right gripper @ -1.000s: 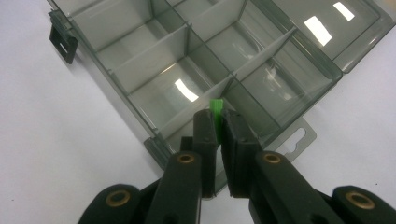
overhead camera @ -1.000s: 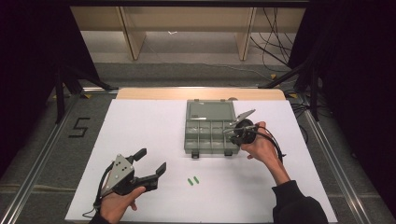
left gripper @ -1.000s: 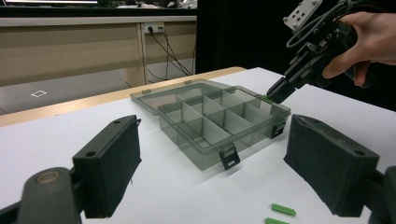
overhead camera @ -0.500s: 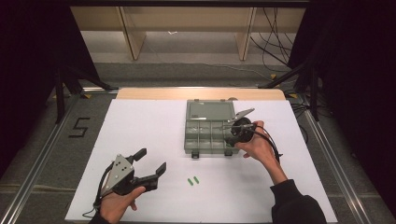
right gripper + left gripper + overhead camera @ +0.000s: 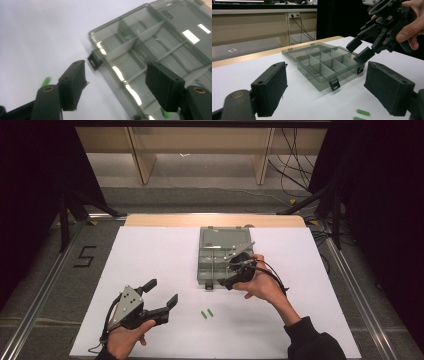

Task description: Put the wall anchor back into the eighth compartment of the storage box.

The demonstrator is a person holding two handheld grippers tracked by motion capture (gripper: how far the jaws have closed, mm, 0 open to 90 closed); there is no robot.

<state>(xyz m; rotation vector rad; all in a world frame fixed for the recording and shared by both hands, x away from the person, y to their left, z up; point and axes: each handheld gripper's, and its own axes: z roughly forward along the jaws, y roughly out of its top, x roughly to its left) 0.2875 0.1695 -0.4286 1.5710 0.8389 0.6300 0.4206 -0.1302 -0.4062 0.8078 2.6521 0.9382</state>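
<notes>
The clear compartment box (image 5: 222,256) lies open on the white worktop (image 5: 150,255), toward its far middle. Over its near right corner hovers the right hand-held gripper (image 5: 226,282), jaws parted, empty. Two green pieces (image 5: 207,313) lie nearer — the left hand-held gripper (image 5: 161,293) gapes wide beside them.

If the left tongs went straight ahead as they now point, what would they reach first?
Probably the open clear organizer box, at its near front wall by the black latch. The left tongs are open; depth is uncertain.
</notes>
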